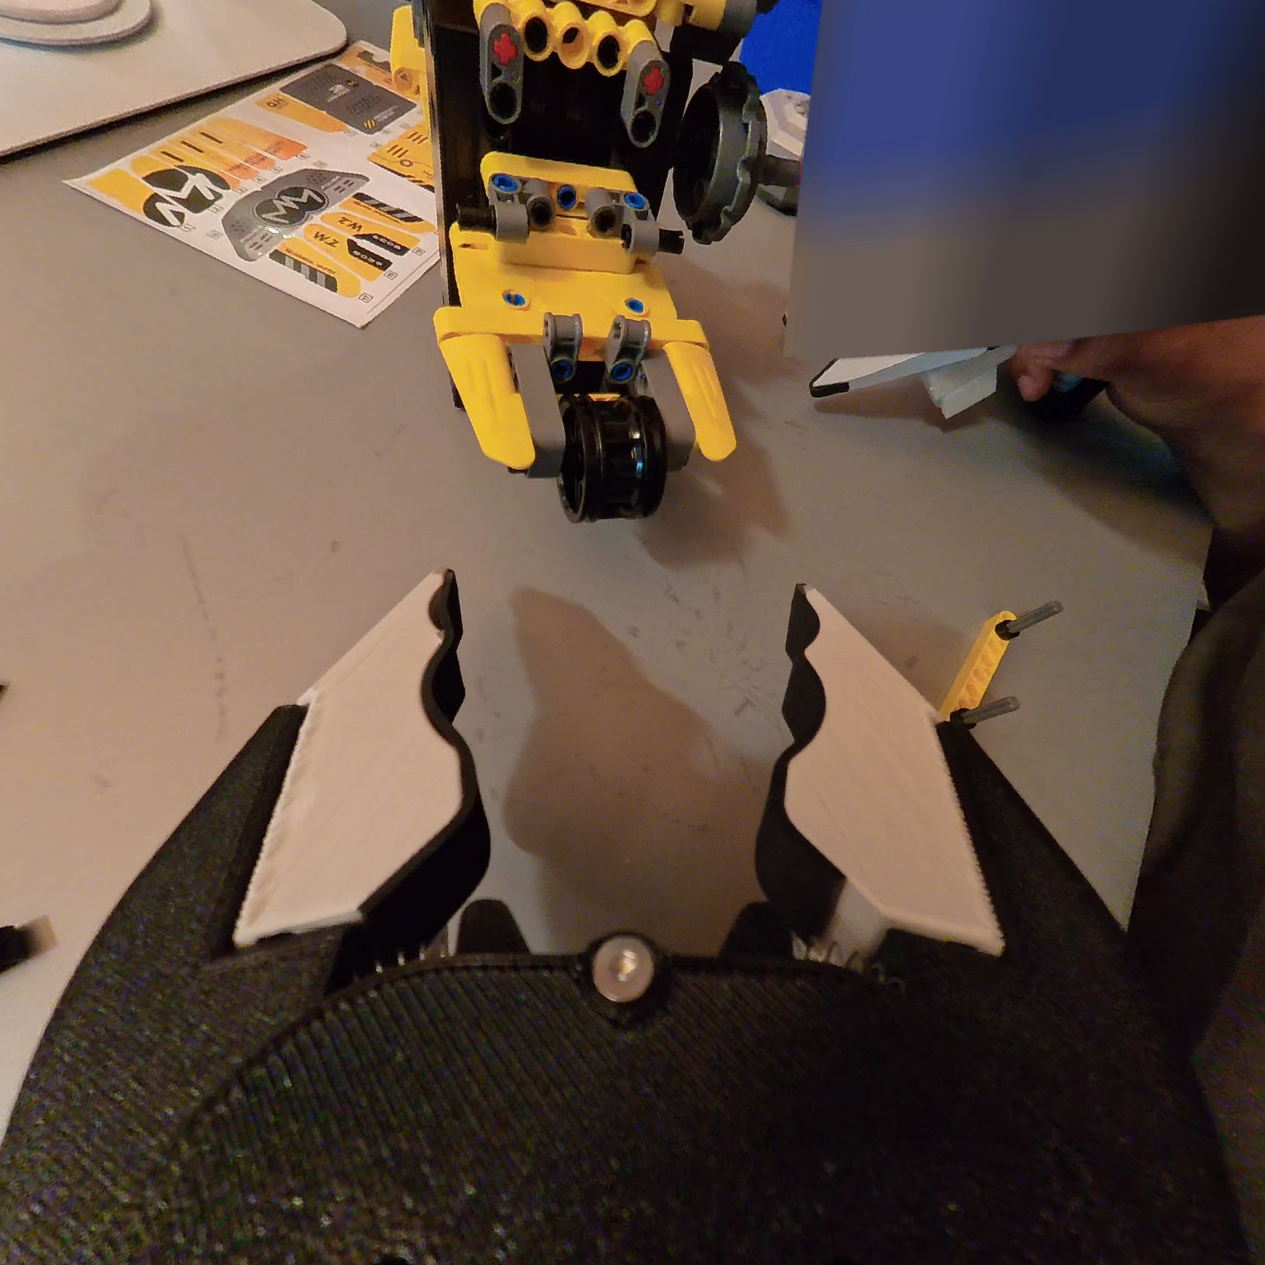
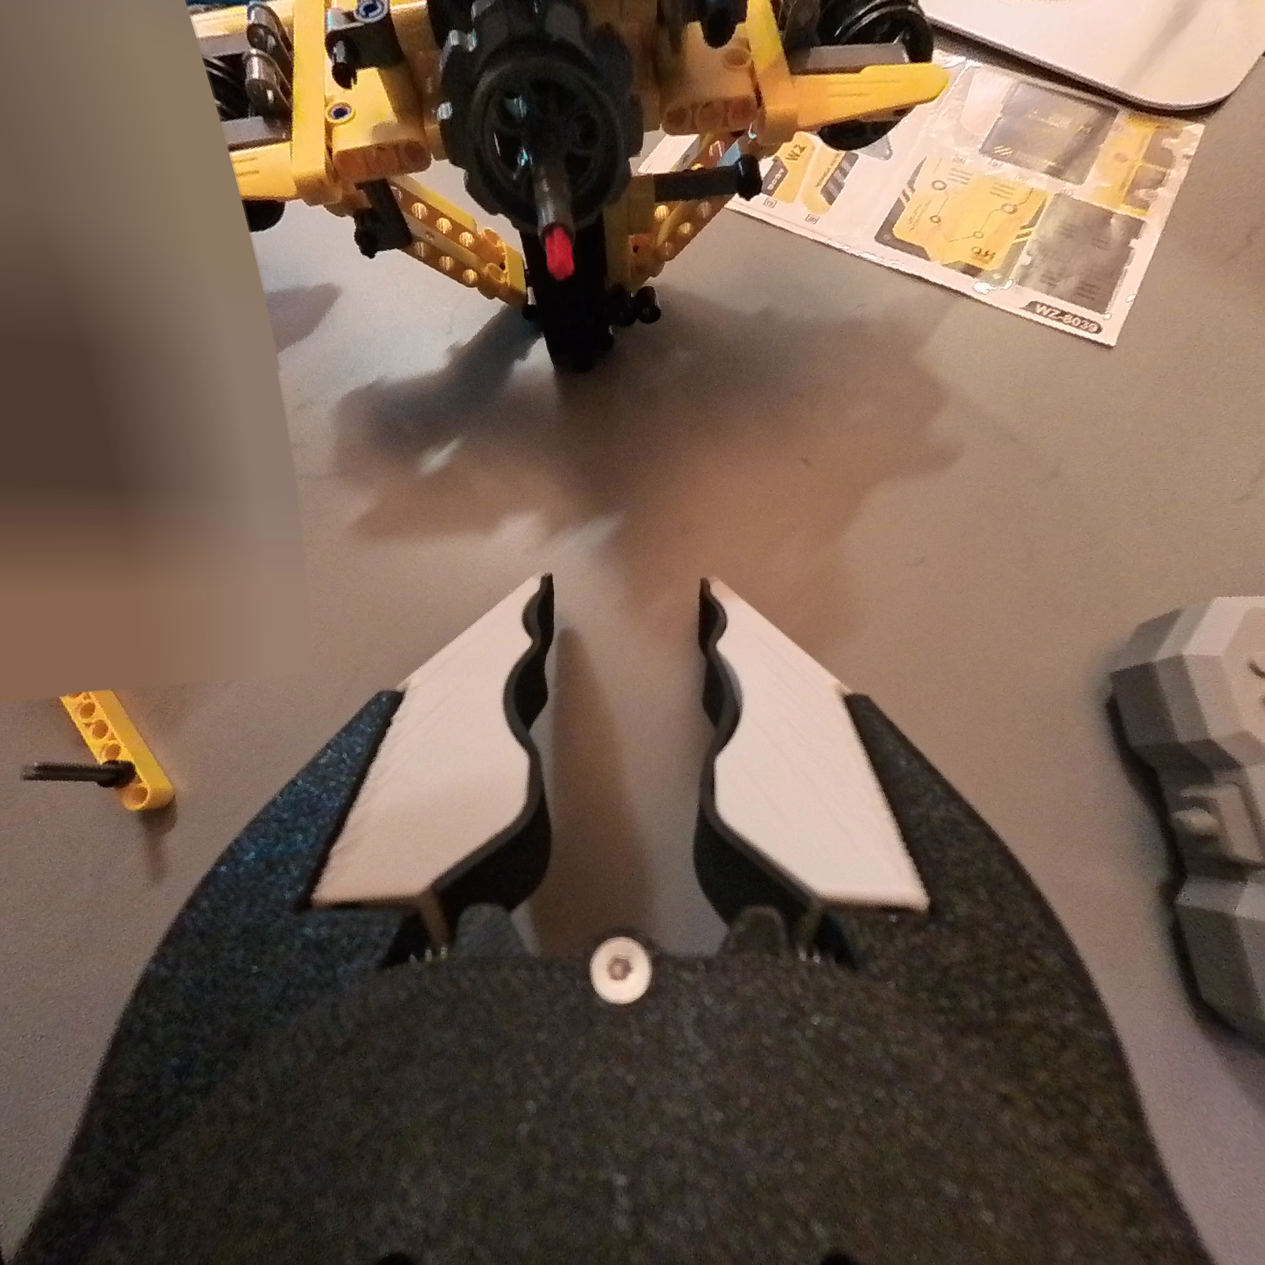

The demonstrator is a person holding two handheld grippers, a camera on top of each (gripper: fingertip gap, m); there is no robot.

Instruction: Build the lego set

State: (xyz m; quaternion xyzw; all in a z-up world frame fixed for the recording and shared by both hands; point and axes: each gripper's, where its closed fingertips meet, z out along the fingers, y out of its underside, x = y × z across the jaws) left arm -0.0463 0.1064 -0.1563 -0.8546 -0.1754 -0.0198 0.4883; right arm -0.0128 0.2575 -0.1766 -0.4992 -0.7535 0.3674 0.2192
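A yellow, black and grey toy-brick vehicle model (image 1: 568, 274) stands on the grey table, with a black wheel (image 1: 612, 458) at its near end. My left gripper (image 1: 623, 582) is open and empty, a short way in front of that wheel. In the right wrist view the same model (image 2: 383, 116) shows from another side, with a black wheel (image 2: 541, 140) on an axle tipped with a red pin (image 2: 558, 250). My right gripper (image 2: 624, 585) is open with a narrower gap, empty, well short of the model. A loose yellow beam with grey pins (image 1: 979, 660) lies right of the left gripper; it also shows in the right wrist view (image 2: 113, 749).
A yellow and black sticker sheet (image 1: 267, 192) lies left of the model, also in the right wrist view (image 2: 992, 198). A pale mat (image 1: 137, 75) is at the far left. A grey blocky part (image 2: 1198, 808) lies at the right. A person's hand (image 1: 1122, 390) rests on the table. The black wheel (image 1: 612, 458) is about 4 cm from my left fingertips and 15 cm from my right.
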